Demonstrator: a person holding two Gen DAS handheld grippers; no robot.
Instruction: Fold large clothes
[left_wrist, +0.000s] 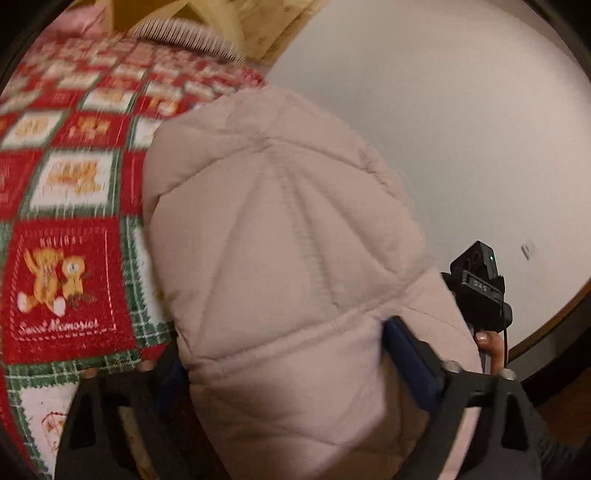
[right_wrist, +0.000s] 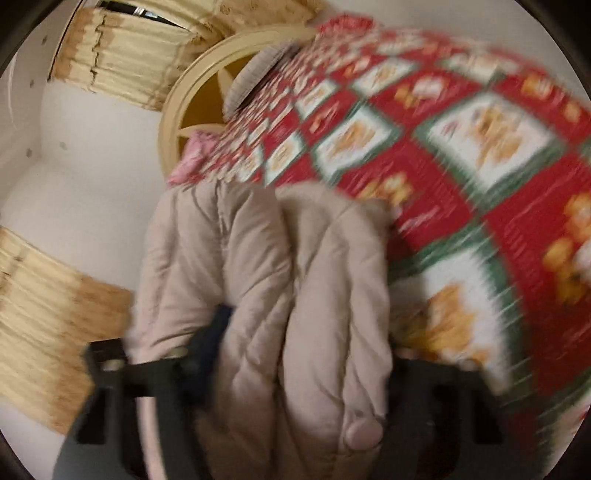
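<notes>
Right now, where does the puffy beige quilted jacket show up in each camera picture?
Left wrist view: the puffy beige quilted jacket fills the centre, clamped in the left gripper.
Right wrist view: bunched at lower centre, clamped in the right gripper.
Shared landmark: the red-and-green teddy-bear blanket.

Matt, quilted beige cloth jacket (left_wrist: 280, 266); soft printed red-green blanket (left_wrist: 70, 206); matt black plastic tongs (right_wrist: 303, 354)

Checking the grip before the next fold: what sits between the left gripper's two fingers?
In the left wrist view, a thick bunch of the beige puffer jacket fills the gap between the left gripper fingers; nothing else shows there.
</notes>
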